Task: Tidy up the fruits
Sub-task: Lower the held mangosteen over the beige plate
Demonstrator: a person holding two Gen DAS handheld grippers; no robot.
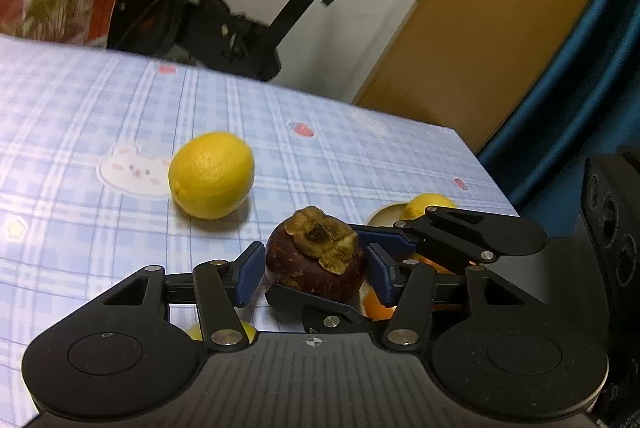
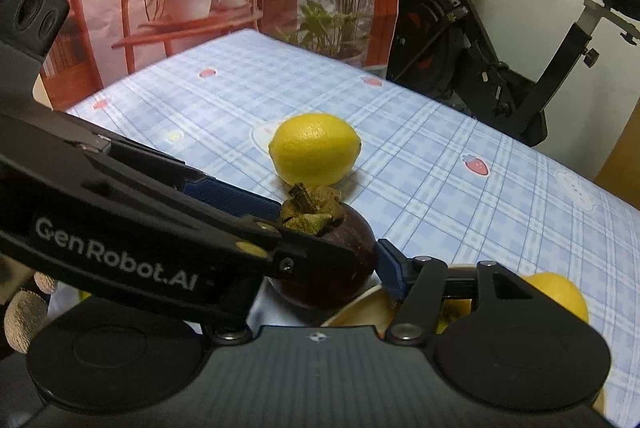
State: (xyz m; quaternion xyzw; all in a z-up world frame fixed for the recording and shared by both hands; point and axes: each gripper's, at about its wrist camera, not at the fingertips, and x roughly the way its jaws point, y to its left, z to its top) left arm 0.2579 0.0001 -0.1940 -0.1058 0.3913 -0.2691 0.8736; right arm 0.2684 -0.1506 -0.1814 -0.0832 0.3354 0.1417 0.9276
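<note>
Mangosteen (image 1: 316,260): we hold it between the left gripper (image 1: 312,268) jaws, part open and closed on its sides, just above the table (image 1: 100,107). Right gripper (image 2: 332,260): jaws bracket the same fruit; whether they press it, we cannot tell. Bowl (image 2: 360,310): just beside it, holding a lemon and orange fruit. Loose lemon (image 1: 212,175): left to sort, we judge.

Much of the mangosteen (image 2: 352,256) is covered in the right wrist view by the left gripper (image 2: 320,248), and whether the pads press on it cannot be told. The orange fruit (image 1: 378,308) and the bowl (image 1: 386,214) are mostly hidden behind the fingers. The second lemon (image 2: 560,294) is partly covered.
</note>
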